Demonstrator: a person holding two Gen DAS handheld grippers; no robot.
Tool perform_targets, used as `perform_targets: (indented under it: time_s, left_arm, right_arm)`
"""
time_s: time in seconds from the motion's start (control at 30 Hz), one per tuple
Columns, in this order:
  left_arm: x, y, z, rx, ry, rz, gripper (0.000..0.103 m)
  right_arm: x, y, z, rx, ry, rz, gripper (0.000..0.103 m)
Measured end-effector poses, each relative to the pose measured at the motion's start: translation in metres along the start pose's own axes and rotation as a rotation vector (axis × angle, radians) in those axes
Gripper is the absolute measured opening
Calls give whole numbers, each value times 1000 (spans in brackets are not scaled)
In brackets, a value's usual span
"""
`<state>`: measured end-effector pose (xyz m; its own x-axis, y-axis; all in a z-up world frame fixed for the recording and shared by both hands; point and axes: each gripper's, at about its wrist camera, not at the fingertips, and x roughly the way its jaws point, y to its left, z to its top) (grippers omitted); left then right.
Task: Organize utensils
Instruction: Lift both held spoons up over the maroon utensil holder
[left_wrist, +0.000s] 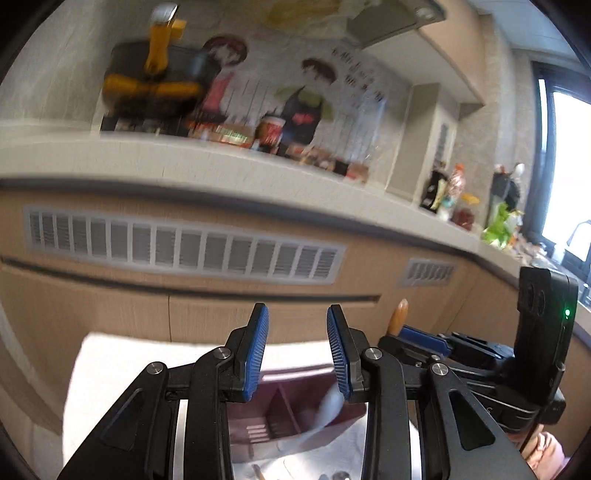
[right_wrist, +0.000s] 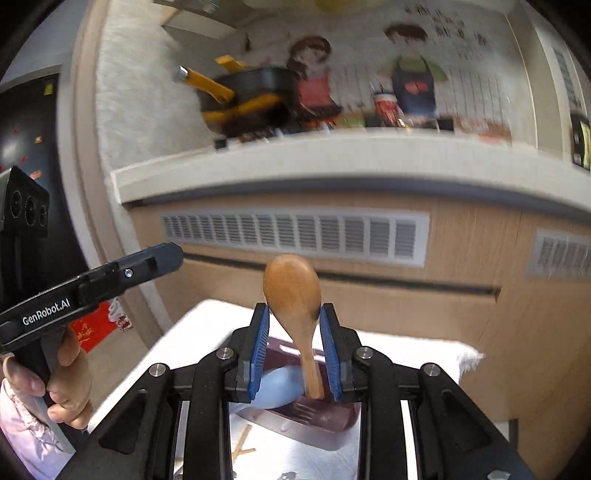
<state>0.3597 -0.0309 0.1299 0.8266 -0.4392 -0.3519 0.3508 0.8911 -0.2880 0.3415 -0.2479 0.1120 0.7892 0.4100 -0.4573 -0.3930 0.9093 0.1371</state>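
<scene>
My right gripper is shut on a brown wooden spoon, bowl up, above a dark maroon utensil organizer on a white cloth. A pale blue spoon lies in the organizer. My left gripper is open and empty above the same organizer, where a pale spoon leans, blurred. The right gripper also shows in the left wrist view with the wooden spoon's tip. The left gripper shows at the left of the right wrist view.
The white cloth covers a small table. Wooden sticks and small utensils lie on it near me. Behind stand beige cabinets with vents and a counter with a black and yellow pan.
</scene>
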Motion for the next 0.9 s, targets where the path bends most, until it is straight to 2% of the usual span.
perform_targets:
  time_s: [0.07, 0.13, 0.2, 0.3, 0.43, 0.5, 0.57, 0.67, 0.73, 0.9]
  left_arm:
    - [11, 4, -8, -6, 41, 9, 34]
    - [17, 3, -20, 38, 84, 8, 34]
    - [19, 0, -35, 89, 118, 13, 34]
    - [31, -6, -60, 145, 208, 0, 35]
    - [40, -12, -91, 127, 312, -14, 35]
    - [42, -14, -103, 103, 355, -25, 38]
    - [44, -16, -115, 92, 397, -7, 48]
    - [40, -17, -134, 110, 436, 16, 55]
    - [38, -13, -151, 78, 494, 33, 55]
    - [36, -1, -186, -131, 650, -47, 55]
  right_arm:
    - [13, -11, -11, 29, 39, -7, 25]
    - [16, -18, -17, 54, 50, -3, 25]
    - [8, -21, -20, 51, 34, -15, 25]
    - [-11, -22, -18, 34, -3, -44, 25]
    - [-38, -21, -17, 10, -48, -76, 25]
    - [-46, -22, -15, 5, -50, -80, 25]
    - [-49, -22, -17, 1, -29, -91, 25]
    - [-47, -27, -29, 11, 11, -93, 25]
    - [-45, -33, -41, 27, 36, -101, 25]
    - [-45, -39, -68, 37, 69, -124, 25]
